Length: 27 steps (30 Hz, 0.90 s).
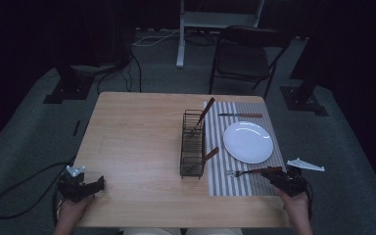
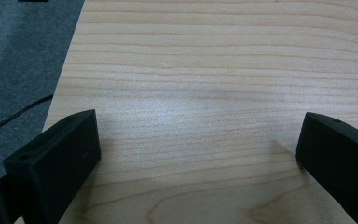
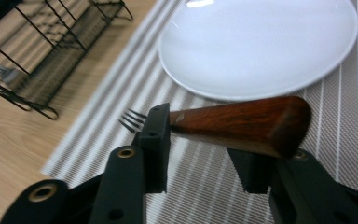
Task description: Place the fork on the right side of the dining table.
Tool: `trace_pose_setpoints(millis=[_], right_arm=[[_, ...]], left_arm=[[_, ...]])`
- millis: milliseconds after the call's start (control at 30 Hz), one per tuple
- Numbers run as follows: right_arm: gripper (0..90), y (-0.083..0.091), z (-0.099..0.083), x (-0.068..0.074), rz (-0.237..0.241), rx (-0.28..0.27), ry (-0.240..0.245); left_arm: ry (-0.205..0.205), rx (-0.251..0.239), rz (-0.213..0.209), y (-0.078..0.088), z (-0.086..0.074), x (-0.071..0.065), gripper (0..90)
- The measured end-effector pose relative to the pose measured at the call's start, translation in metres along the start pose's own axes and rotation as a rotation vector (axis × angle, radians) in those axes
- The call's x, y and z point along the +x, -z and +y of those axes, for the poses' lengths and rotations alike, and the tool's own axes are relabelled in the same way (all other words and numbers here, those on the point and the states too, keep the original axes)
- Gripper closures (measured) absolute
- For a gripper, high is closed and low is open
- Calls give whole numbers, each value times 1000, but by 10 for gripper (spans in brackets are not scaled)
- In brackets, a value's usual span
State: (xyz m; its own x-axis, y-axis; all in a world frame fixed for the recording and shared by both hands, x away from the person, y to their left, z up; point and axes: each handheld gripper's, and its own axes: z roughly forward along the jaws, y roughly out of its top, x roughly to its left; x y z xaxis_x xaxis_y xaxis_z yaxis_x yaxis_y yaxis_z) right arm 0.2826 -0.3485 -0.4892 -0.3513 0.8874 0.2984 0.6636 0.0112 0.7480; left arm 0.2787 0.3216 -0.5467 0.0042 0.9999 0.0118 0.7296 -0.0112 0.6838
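While the left gripper [image 1: 89,186] rests at the near left corner of the table [image 1: 137,147], the high view shows the right gripper [image 1: 278,175] low over the near edge of the striped mat [image 1: 220,181], a wooden-handled fork [image 1: 247,172] lying between its jaws with the tines pointing left. Just beyond the fork sits the white plate [image 1: 248,142], a knife [image 1: 240,115] lies past the plate, and a black wire rack [image 1: 193,144] stands along the mat's left edge with two more wooden handles leaning out of it.

From the left gripper view, the jaws stand wide apart over bare wood [image 2: 205,93], holding nothing.

From the right gripper view, the jaws are partly open; the fork's handle [image 3: 242,123] rests across them, touching the left one, though a firm grip cannot be told. The plate [image 3: 261,46] lies just behind, the rack [image 3: 51,60] to the left. No writing is readable anywhere.
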Motion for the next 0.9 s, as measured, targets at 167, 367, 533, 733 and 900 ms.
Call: trace_pose_setpoints(millis=[167,367,533,733,900], right_arm=[[541,-9,-9,-19,14,27,-20],[530,-17,-15,-38,25,42,-51],[515,-21,-18,-47,40,72,-58],[483,-24,-20,-51,-8,102,-50],[462,-24,-23,-52,-47,102,-49]], left_arm=[[0,0,0,0,0,0,3],[0,0,0,0,0,0,3],[0,0,0,0,0,0,3],[0,0,0,0,0,0,3],[0,0,0,0,0,0,3]])
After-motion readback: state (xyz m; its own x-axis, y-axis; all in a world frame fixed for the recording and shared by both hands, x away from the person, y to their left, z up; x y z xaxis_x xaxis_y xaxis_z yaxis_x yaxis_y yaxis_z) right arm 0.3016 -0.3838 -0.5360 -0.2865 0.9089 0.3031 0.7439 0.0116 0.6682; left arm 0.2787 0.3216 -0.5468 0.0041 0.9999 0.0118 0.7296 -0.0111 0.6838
